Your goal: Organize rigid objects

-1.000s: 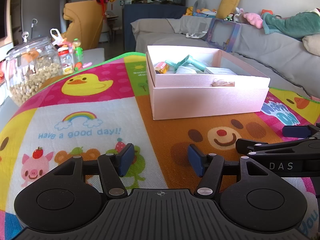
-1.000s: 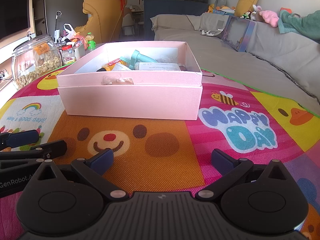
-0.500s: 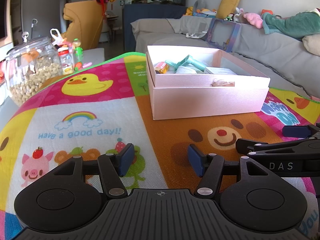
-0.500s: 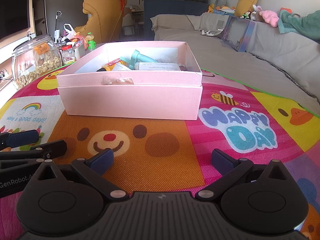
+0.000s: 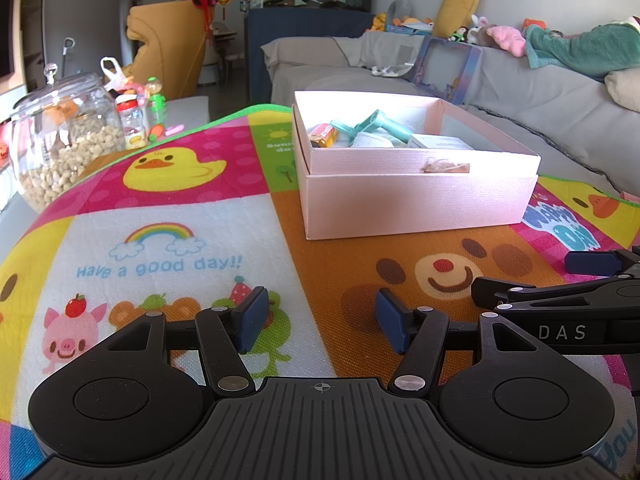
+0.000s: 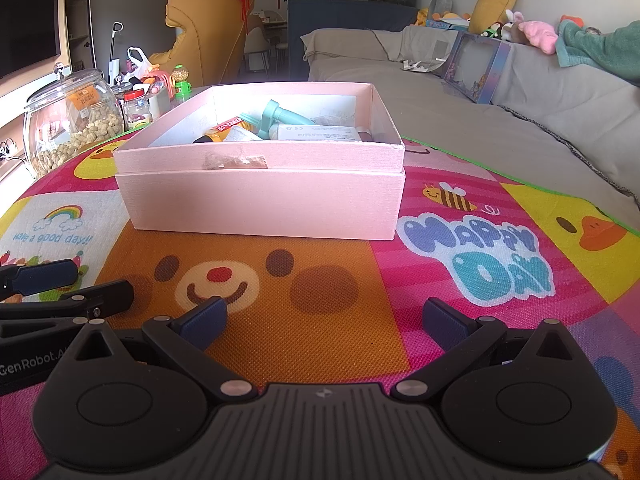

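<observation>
Pink box (image 6: 260, 204) filled; fingers (image 6: 202, 322) apart.

low wrist views, sharing pink box (image 5: 416, 196)

Pink box (image 6: 260, 200), items inside

pink box (image 6: 260, 200), cartoon-print mat (image 6: 328, 344) — multicoloured
</observation>
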Tool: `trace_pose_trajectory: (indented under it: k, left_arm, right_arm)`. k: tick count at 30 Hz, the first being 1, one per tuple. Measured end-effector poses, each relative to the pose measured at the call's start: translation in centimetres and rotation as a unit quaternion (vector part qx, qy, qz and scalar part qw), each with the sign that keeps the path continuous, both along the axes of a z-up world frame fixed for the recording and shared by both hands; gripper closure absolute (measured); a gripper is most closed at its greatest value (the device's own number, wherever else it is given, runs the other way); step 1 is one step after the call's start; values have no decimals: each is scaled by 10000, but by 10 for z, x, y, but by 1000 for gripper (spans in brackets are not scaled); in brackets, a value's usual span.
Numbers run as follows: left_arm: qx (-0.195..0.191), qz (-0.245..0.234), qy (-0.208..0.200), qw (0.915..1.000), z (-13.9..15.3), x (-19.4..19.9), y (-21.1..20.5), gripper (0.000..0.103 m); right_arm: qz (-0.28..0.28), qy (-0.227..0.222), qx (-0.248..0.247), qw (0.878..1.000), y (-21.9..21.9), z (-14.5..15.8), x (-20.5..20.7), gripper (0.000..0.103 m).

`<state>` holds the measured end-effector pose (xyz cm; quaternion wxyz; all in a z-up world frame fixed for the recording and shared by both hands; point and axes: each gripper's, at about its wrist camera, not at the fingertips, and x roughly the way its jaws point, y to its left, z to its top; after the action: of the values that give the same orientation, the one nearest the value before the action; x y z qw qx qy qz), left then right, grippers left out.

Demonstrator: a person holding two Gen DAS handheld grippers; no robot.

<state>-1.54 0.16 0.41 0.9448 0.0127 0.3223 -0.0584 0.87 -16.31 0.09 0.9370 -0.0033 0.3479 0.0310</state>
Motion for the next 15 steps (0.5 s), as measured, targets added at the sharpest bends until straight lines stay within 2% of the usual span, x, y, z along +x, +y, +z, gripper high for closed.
trace_pose_trajectory:
  k: [15]
  left_arm:
    - [-63,-7,26,10000,1,1,4,39]
  right_arm:
    - [0,-4,-3,10000,0,0,0,0]
